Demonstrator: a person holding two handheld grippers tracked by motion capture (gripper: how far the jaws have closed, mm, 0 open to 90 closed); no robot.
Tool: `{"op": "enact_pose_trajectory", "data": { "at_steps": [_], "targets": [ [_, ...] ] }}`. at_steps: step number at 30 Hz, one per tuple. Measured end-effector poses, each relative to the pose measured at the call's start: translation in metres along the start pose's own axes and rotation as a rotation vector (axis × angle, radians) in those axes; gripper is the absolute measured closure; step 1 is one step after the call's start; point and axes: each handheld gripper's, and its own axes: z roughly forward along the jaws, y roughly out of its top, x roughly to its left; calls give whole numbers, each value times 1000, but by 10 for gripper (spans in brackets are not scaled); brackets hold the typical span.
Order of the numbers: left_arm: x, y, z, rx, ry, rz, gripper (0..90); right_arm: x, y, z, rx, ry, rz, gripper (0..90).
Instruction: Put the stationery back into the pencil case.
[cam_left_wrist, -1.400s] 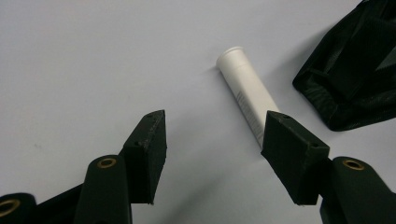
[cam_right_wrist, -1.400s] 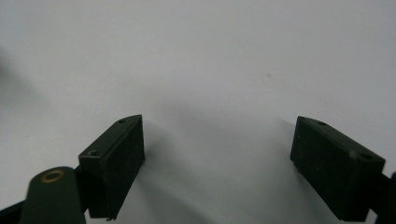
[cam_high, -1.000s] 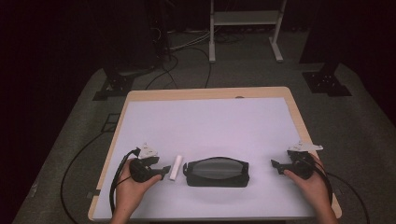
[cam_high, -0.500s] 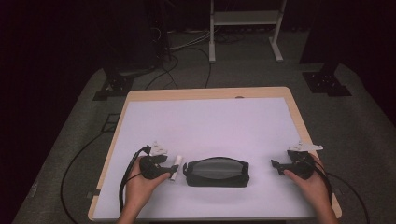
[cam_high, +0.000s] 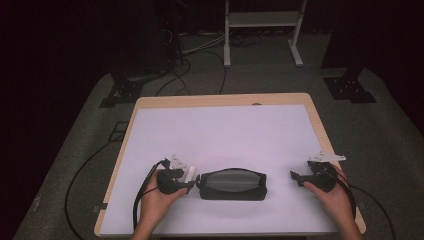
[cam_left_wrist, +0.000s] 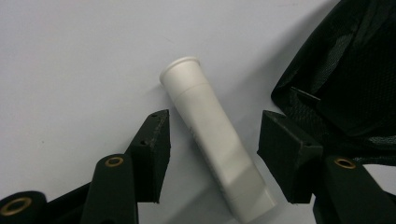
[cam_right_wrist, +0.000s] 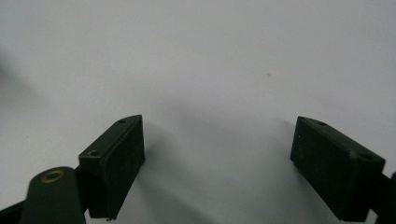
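Nearest the table's (cam_high: 220, 127) front edge, the person's left hand (cam_high: 156, 202) holds the left gripper (cam_high: 186, 181) and the right hand (cam_high: 334, 197) holds the right gripper (cam_high: 296, 176), well apart at the 2 ends of the white surface. In the left gripper view the left gripper's (cam_left_wrist: 212, 140) 2 jaws are spread, 1 on each side of a white tube (cam_left_wrist: 217, 140) lying flat on the table, with a gap at each side. The tube's (cam_high: 189, 173) flanged cap end points away from the jaws. Just right of it lies a black mesh pouch (cam_high: 232, 184), a long dark bag between the 2 grippers, close to the left one. The right gripper's (cam_right_wrist: 217, 156) jaws stand wide apart over bare white tabletop. Beyond the far edge, cables (cam_high: 180, 65) trail over grey floor by a white stand (cam_high: 262, 30).
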Motion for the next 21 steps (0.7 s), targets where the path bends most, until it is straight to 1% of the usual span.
{"op": "enact_pose_trajectory", "data": {
  "at_steps": [5, 8, 12, 13, 20, 21],
  "targets": [
    [-1, -1, 4, 20, 7, 5, 477, 0, 0, 0, 0, 0, 0, 165],
    [-1, -1, 4, 28, 5, 6, 500, 0, 0, 0, 0, 0, 0, 165],
    [0, -1, 4, 42, 13, 11, 530, 0, 0, 0, 0, 0, 0, 165],
    [2, -1, 4, 48, 20, 9, 535, 0, 0, 0, 0, 0, 0, 165],
    [8, -1, 3, 56, 26, -3, 551, 0, 0, 0, 0, 0, 0, 165],
    [9, 0, 3, 58, 23, -10, 552, 0, 0, 0, 0, 0, 1, 165]
  ]
}}
